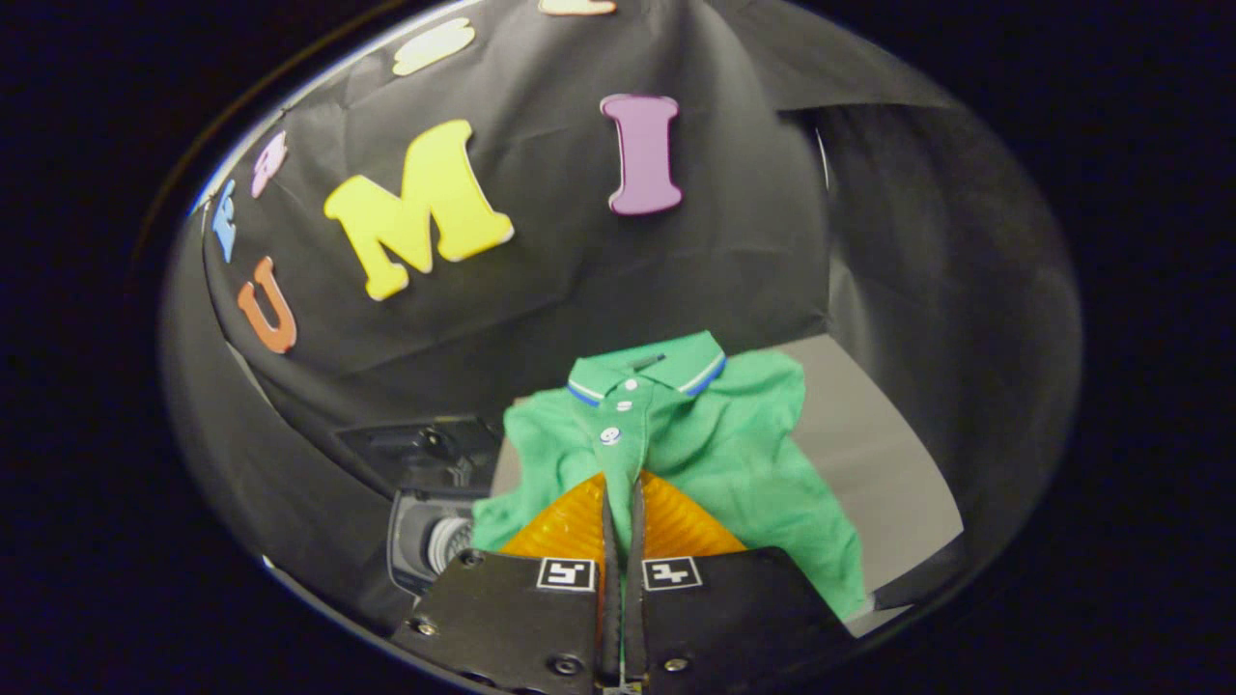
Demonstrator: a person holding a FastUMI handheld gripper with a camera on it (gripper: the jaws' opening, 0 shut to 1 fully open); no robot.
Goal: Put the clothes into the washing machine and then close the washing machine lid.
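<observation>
Grey table (869, 425); claw (621, 492) clamped tight on green polo shirt (734, 454) placket.

Claw body, seen from its own camera

The claw (623, 502) has two dark, flat metal plates side by side, each carrying a small square black-and-white marker near its front edge; round screws sit at the plate corners, with ribbed finger pads ahead.

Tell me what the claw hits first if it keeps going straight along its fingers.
Nothing new: the claw is already shut on the green polo shirt, pinching its button placket. Straight on lies more of that shirt up to its collar, then probably the booth's black cloth wall; depth is unclear.
</observation>
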